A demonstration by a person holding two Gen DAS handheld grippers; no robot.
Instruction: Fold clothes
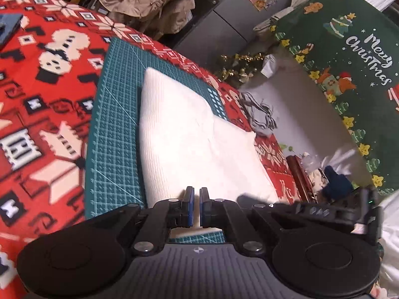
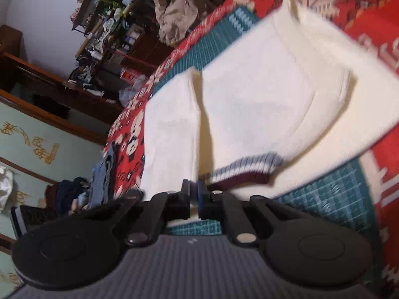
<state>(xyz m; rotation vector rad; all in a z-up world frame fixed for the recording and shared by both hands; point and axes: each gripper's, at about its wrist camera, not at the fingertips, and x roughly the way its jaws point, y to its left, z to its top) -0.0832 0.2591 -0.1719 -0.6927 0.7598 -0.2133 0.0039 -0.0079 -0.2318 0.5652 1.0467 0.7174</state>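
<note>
Two hand-held grippers hover at the near edge of a white knitted garment point(image 1: 189, 134) that lies partly folded on a teal cutting mat point(image 1: 117, 129). The mat sits on a red Christmas-patterned cloth point(image 1: 49, 74) covering the table.

From the left wrist camera, the left gripper point(image 1: 197, 196) has its jaws drawn almost together, with only a thin slit between the blue pads point(image 1: 190, 206). White fabric shows through that slit, but nothing is clearly pinched. The garment stretches away from the fingertips as a long pale slab, its left edge running straight along the mat's grid.

From the right wrist camera, the right gripper point(image 2: 194, 189) is likewise nearly closed, its tips just beside a striped ribbed cuff point(image 2: 247, 169) in grey, white and maroon. Whether the pads touch any cloth cannot be told; the picture is blurred there. A sleeve is folded across the garment's body, leaving a raised seam-like fold down the middle.

Beyond the table's far edge hangs a beige jacket point(image 1: 147, 0). A green "Merry Christmas" rug point(image 1: 349, 57) lies on the floor to the right, and some folded blue denim point(image 2: 104, 172) rests on the red cloth.
</note>
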